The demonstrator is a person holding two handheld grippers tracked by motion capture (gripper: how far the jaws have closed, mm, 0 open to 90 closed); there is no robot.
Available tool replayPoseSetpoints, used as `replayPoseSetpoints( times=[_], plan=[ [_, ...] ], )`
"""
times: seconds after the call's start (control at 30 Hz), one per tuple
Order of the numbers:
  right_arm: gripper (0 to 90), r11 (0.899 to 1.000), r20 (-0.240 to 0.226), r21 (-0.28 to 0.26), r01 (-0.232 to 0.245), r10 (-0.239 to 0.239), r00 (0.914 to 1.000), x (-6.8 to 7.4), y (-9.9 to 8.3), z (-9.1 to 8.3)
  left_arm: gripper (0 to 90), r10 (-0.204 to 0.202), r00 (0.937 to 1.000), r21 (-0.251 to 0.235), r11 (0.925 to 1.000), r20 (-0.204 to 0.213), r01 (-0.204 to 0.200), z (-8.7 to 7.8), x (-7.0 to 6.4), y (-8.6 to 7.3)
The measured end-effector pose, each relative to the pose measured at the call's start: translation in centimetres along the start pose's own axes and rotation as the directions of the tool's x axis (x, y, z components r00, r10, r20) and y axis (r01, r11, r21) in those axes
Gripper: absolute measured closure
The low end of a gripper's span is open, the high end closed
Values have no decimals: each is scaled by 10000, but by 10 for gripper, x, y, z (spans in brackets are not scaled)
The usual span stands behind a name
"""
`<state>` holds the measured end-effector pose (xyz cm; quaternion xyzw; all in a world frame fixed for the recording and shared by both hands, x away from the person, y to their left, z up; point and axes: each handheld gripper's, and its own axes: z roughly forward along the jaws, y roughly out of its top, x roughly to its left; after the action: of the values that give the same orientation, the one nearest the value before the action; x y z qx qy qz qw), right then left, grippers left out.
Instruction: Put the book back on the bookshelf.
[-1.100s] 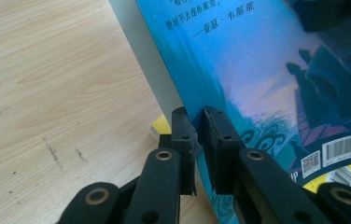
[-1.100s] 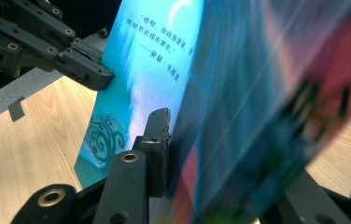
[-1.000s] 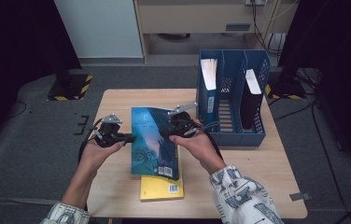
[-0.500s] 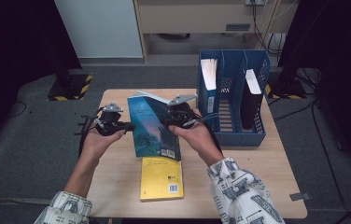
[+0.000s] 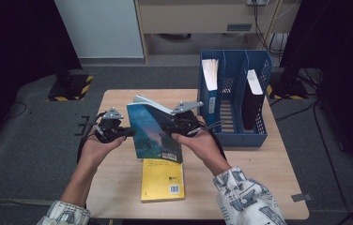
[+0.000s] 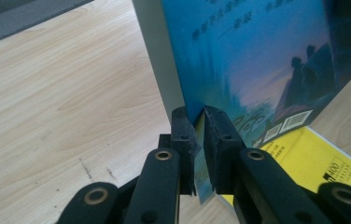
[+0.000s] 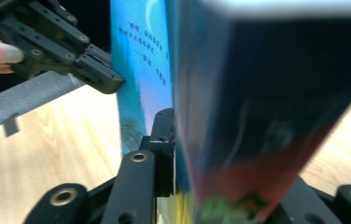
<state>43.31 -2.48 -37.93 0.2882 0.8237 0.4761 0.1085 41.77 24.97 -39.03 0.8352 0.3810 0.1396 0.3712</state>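
A blue-covered book [image 5: 153, 130] is held tilted up off the wooden table [image 5: 259, 168], gripped from both sides. My left gripper [image 5: 128, 132] is shut on the book's left edge; in the left gripper view its jaws [image 6: 200, 140] pinch the cover of the blue book [image 6: 257, 60]. My right gripper [image 5: 166, 126] is shut on the book's right side. In the right gripper view the blue book [image 7: 276, 116] hides one jaw, and the other finger [image 7: 164, 135] presses against it. A yellow book [image 5: 161, 180] lies flat on the table below.
A blue file holder [image 5: 233, 101] stands at the table's right rear, with a white-paged book [image 5: 210, 75] in one slot and a dark book [image 5: 253, 98] in another. The yellow book [image 6: 318, 158] lies just under the raised one. Grey floor surrounds the table.
The blue book has been lifted off the yellow book and tipped upright, moving away from the person. Both grippers rose with it, and the yellow book is now uncovered.
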Motion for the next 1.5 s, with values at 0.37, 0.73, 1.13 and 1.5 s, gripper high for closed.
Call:
replayPoseSetpoints(
  times=[0.37,0.73,1.13,1.5],
  plan=[
    [654,9982,-797,-179,577,-589,9951,17,5,-16,806,208,9998,-152,9997,53,-207,-5,-10,-5],
    [699,9980,-903,-82,634,-639,9939,17,8,-16,730,155,9995,-245,9996,-260,-162,-1,-9,-13],
    [700,9979,-1063,-124,643,-652,9922,14,12,-18,276,-1020,9885,-57,9948,-1119,1020,35,-11,-86],
    [716,9978,-1026,-134,655,-665,9925,12,16,-17,61,-1184,9743,769,9878,-1917,1351,47,2,-113]
  ],
)
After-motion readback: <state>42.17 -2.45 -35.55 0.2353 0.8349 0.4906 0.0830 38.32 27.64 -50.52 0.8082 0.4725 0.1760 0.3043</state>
